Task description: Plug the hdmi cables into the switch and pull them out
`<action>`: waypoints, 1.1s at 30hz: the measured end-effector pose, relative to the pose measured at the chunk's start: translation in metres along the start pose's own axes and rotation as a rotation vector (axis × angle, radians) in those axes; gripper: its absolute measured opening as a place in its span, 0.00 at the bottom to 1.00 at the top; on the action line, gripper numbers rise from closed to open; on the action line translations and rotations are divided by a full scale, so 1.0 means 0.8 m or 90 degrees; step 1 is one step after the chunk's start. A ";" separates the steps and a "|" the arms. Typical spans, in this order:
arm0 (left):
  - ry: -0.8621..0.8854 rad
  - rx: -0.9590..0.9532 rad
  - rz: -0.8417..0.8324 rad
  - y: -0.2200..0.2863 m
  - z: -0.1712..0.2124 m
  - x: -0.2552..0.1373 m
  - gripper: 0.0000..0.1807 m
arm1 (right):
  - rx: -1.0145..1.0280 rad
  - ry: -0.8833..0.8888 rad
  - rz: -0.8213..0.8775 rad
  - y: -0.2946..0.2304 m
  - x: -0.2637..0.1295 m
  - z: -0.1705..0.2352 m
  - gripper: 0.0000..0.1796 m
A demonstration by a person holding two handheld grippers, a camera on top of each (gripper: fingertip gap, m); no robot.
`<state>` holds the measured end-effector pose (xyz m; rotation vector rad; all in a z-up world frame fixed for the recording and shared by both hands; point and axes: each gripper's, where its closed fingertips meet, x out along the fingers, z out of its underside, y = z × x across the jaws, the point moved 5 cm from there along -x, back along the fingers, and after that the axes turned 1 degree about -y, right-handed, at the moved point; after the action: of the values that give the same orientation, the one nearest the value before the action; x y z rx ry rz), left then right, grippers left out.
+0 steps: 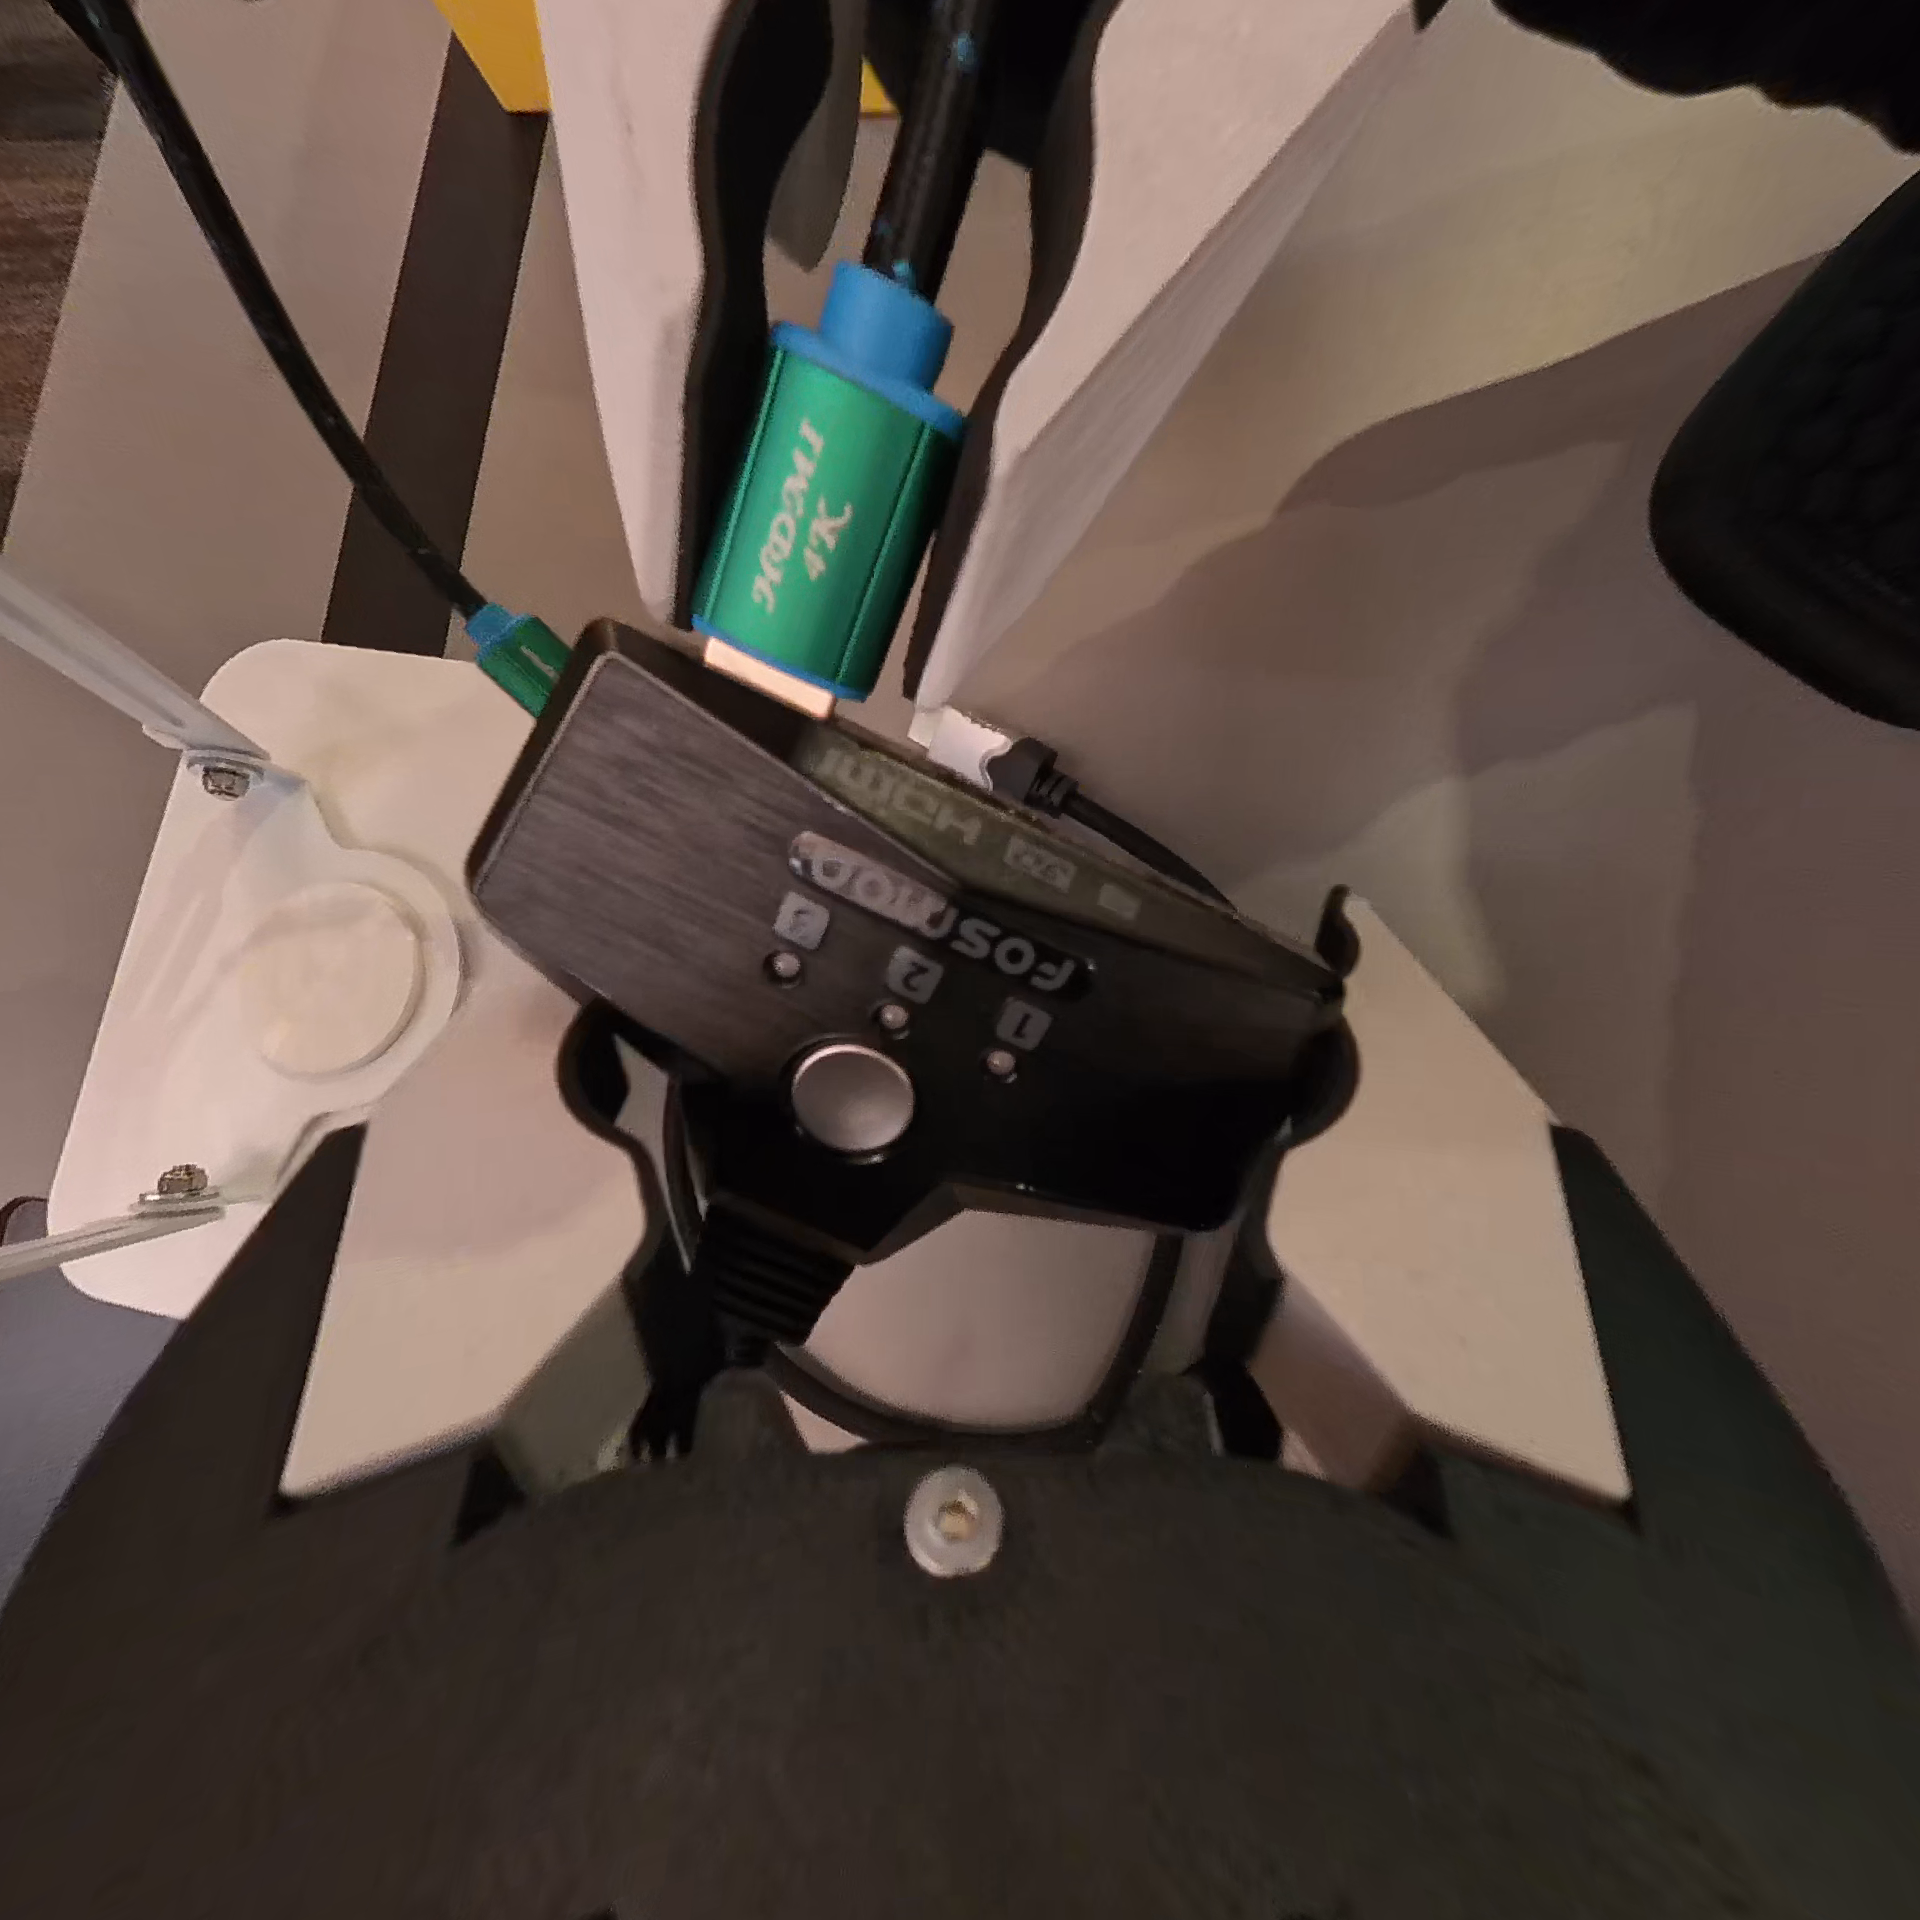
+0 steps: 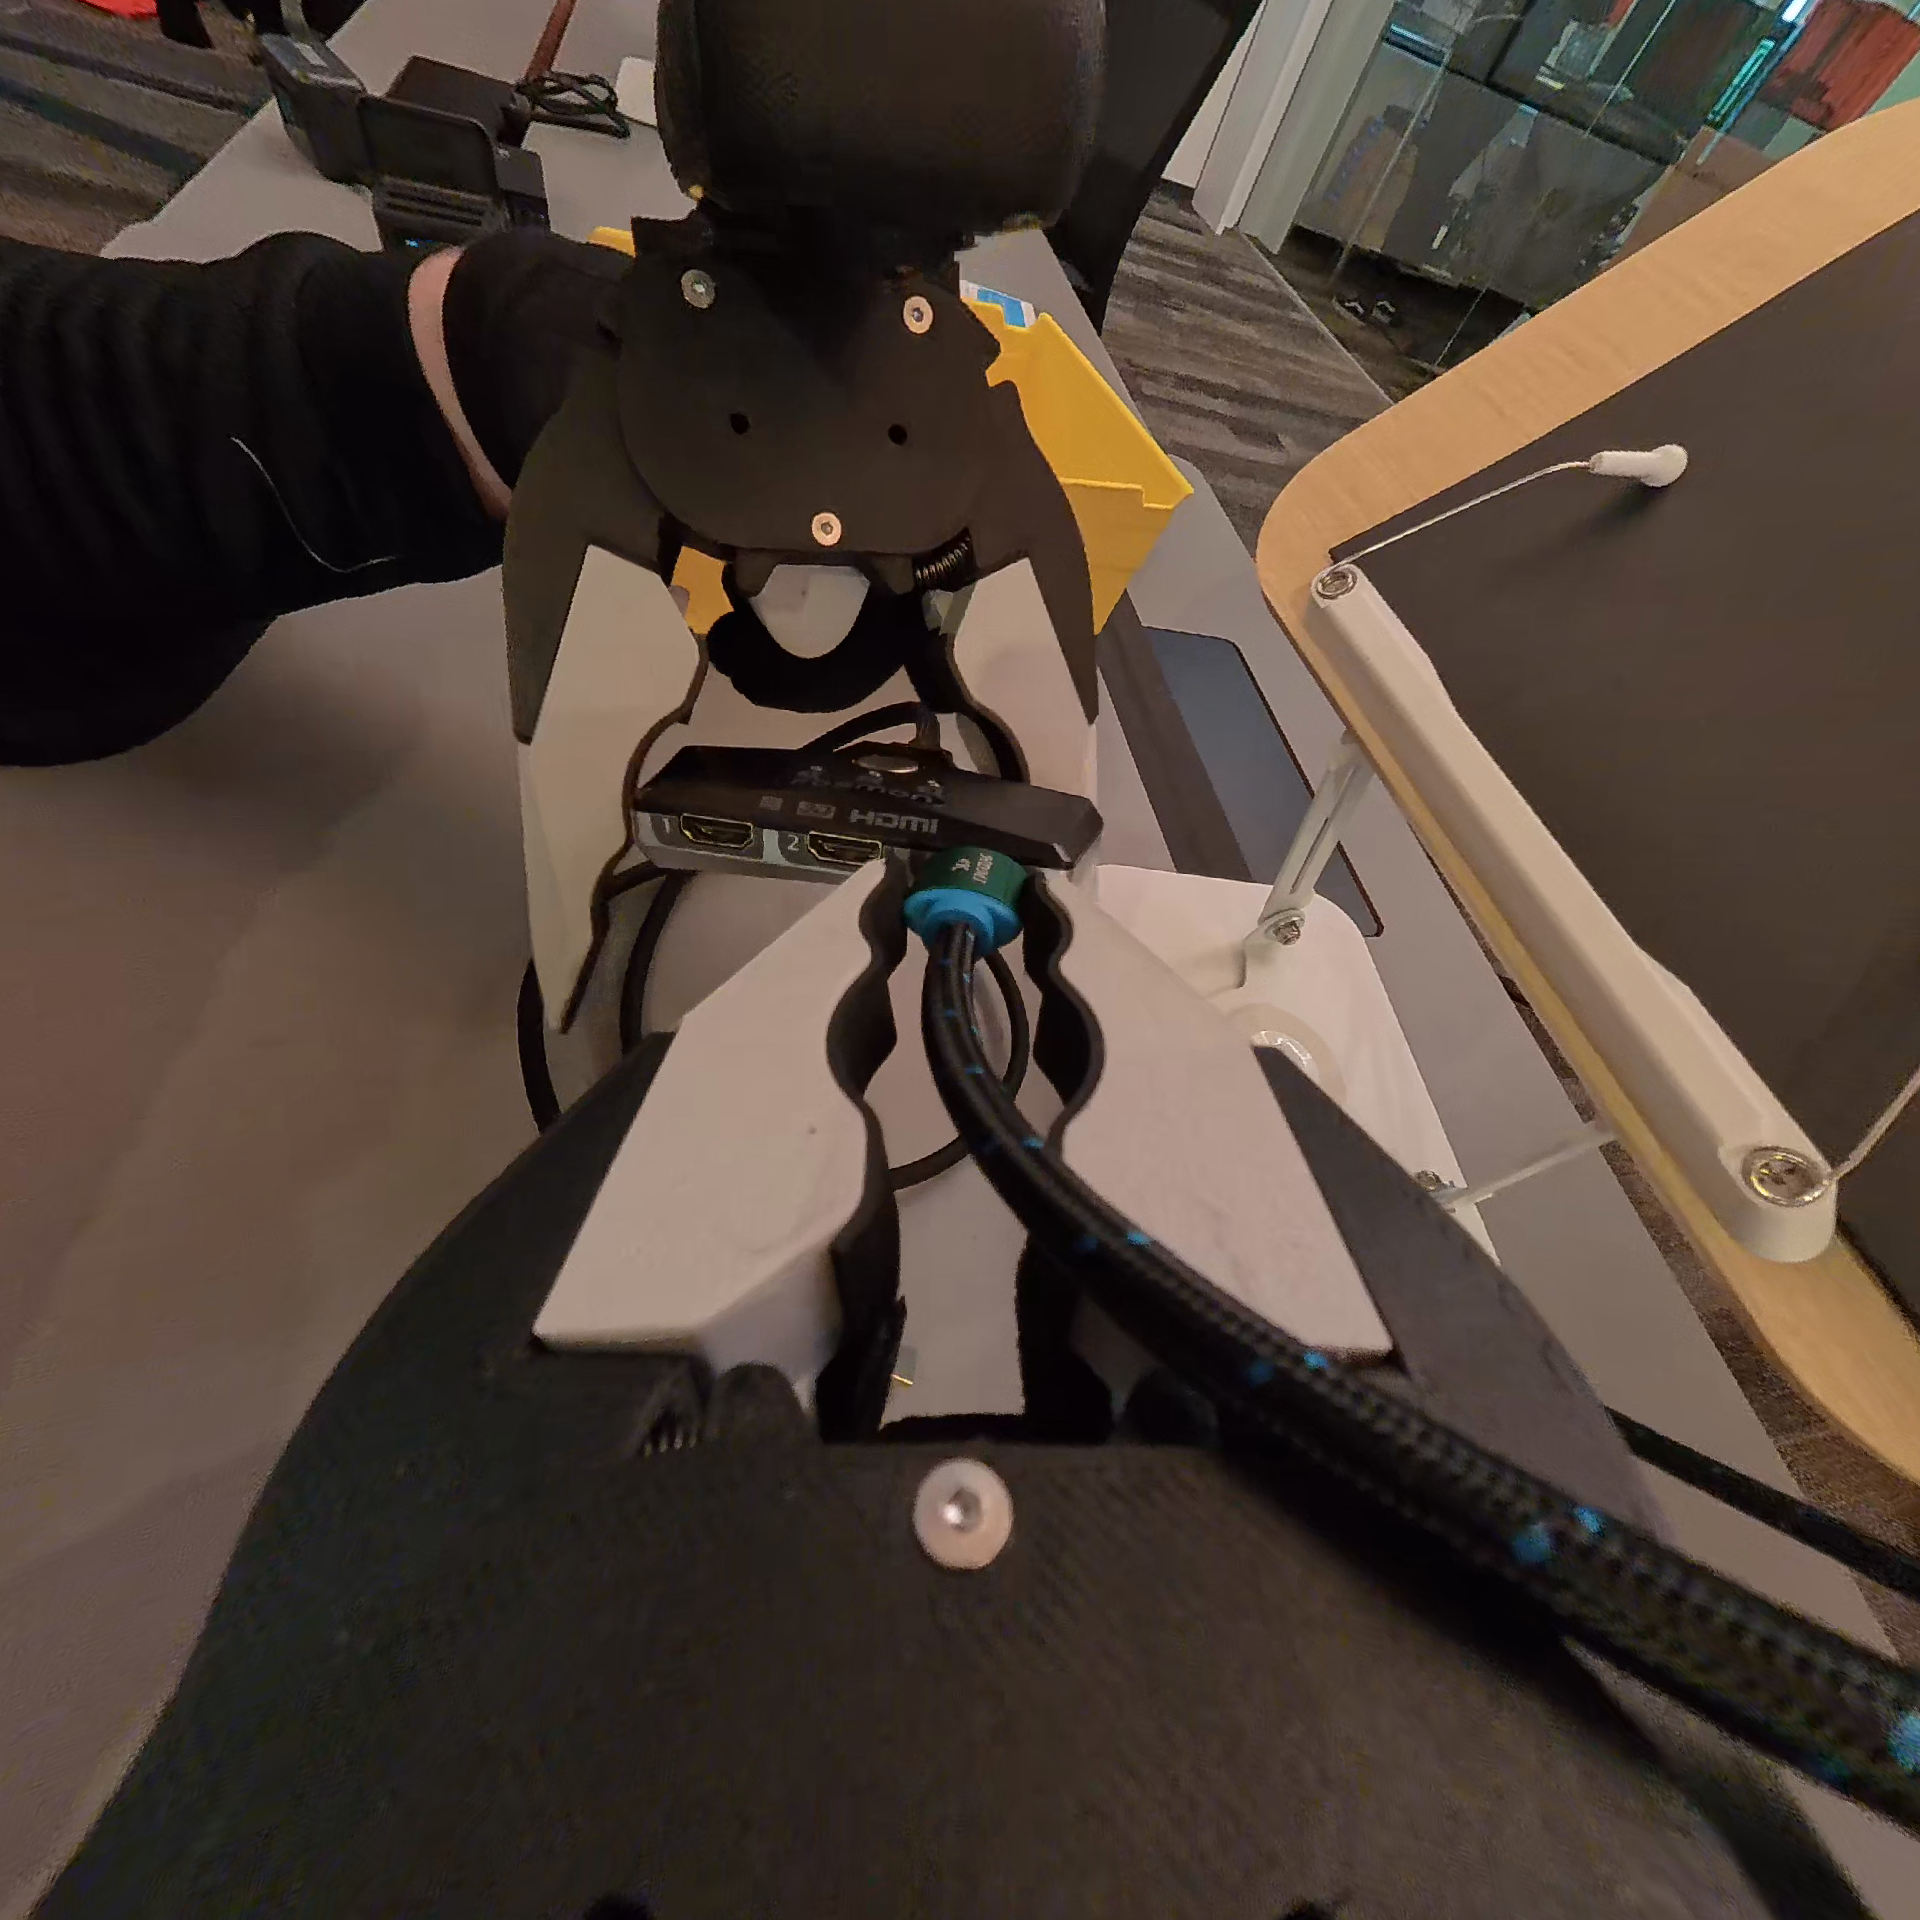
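Left wrist view: switch [image 1: 894,966] held off the surface [image 1: 1455,644], clamped by its sides in the left gripper [image 1: 956,1049] jaws.
Plug: green plug [image 1: 831,509], metal tip at the switch's port edge, not fully seated.
Right gripper [image 2: 961,935]: jaws closed around the plug's blue collar; braided cable [image 2: 1195,1226] trails back between them.
Ports: two nearest ones open in the right wrist view.
Second plug [image 1: 514,660]: at the switch's far corner.
Beyond: yellow bin [image 2: 1091,457], white base [image 1: 260,935].

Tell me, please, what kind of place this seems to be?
Probably an office or lab workspace: a grey table, a yellow bin, black equipment cases behind, and glass partitions over carpeted floor.
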<state>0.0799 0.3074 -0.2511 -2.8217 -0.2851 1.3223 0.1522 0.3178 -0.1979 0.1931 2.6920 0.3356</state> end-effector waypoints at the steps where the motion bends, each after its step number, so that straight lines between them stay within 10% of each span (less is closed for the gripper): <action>1: 0.008 0.002 -0.006 -0.001 -0.002 -0.001 0.77 | -0.001 -0.001 -0.005 -0.001 0.001 0.001 0.11; 9: -0.027 -0.005 -0.001 0.004 0.003 0.009 0.88 | -0.015 0.008 -0.017 -0.010 0.010 -0.004 0.11; 33: -0.068 -0.019 0.002 -0.003 0.018 0.020 0.68 | 0.013 -0.051 0.036 -0.003 0.012 -0.001 0.13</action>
<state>0.0788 0.3118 -0.2721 -2.7807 -0.3057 1.4853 0.1428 0.3170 -0.2019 0.2824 2.6149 0.3112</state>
